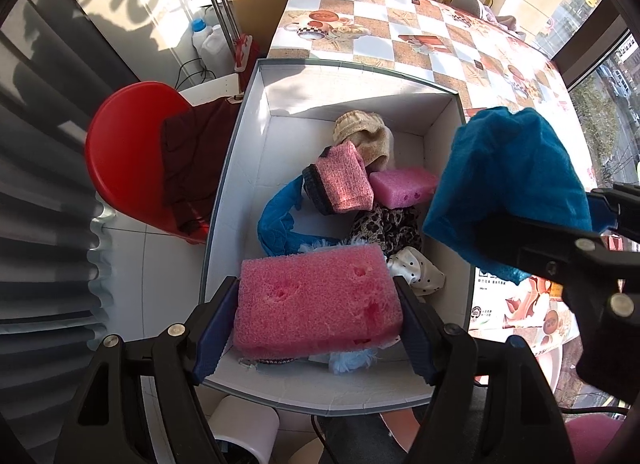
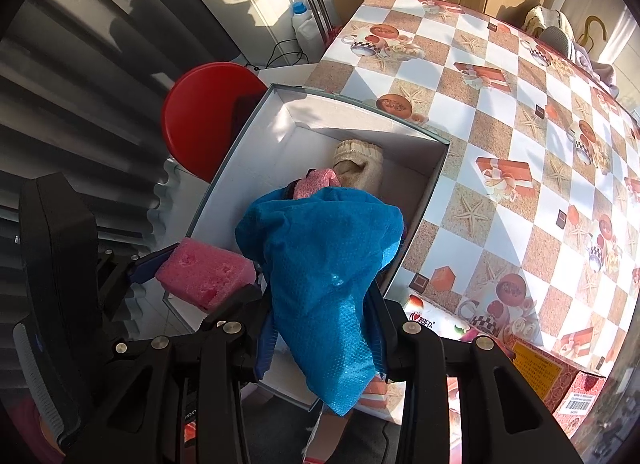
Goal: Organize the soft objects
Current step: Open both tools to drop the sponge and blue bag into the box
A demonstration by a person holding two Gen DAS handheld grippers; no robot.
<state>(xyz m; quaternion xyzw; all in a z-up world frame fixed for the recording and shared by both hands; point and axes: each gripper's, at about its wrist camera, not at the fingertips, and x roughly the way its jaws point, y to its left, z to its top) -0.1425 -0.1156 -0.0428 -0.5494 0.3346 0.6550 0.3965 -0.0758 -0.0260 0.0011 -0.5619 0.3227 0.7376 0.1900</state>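
Gripping a big pink sponge [image 1: 316,300] between its two fingers, my left claw [image 1: 318,314] hangs over the near end of the white box [image 1: 240,168], and the sponge fills the whole gap between the blue pads. Off to the left of this claw, outside the box, a red stool [image 1: 124,152] stands with a dark red cloth [image 1: 192,160] draped on it. Straight ahead of the claw, inside the box, lie a blue cloth strip [image 1: 280,220], a pink knitted sock [image 1: 344,180], a beige sock [image 1: 364,136] beyond it, a small pink sponge [image 1: 402,186], a leopard-print cloth [image 1: 390,226] and a white dotted cloth [image 1: 418,270] just right of my held sponge. Pale blue fluff [image 1: 352,362] shows under the sponge.

To the right, my right claw [image 2: 320,328] is clamped on a blue towel [image 2: 324,264], which bunches up ahead of the fingers and hangs over the right side of the box, hiding much of what lies below it. Right of this claw stretches the checkered tablecloth [image 2: 520,152] that the box rests on, and a printed carton [image 2: 560,380] sits at the near right edge.
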